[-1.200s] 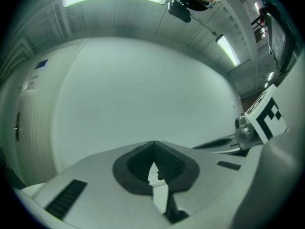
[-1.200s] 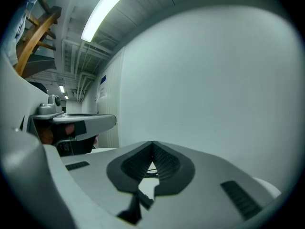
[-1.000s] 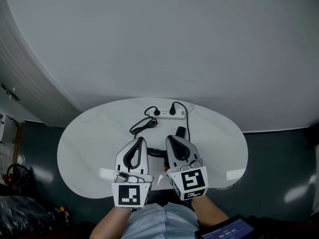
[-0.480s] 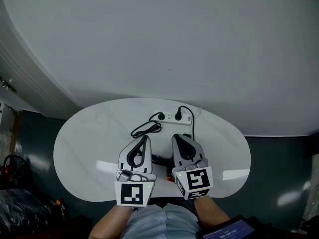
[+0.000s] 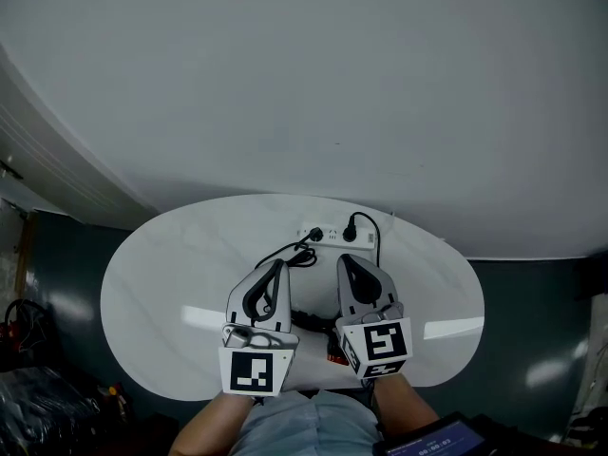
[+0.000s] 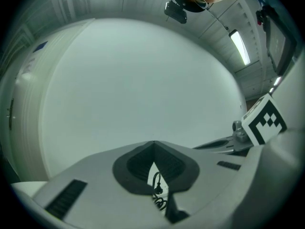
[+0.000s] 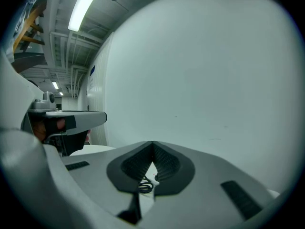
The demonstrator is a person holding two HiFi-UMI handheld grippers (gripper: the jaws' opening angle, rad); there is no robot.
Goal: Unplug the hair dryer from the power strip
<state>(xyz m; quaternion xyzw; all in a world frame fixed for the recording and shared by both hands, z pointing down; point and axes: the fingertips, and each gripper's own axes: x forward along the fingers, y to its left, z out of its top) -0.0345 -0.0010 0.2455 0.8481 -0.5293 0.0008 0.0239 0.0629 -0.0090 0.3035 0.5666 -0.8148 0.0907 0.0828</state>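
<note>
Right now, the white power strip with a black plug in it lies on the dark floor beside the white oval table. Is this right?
Not quite. The white power strip lies on top of the white oval table, near its far edge, not down beside it. The head view shows this. The rest is right: the black plug sits in the strip.

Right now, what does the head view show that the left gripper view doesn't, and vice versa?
Only the head view plainly shows the white power strip, the black plug at its right end and the person's forearms. Only the left gripper view shows a long ceiling strip light. Both show the black coiled cord, the left gripper with jaws together on nothing, and the right gripper with its marker cube.
</note>
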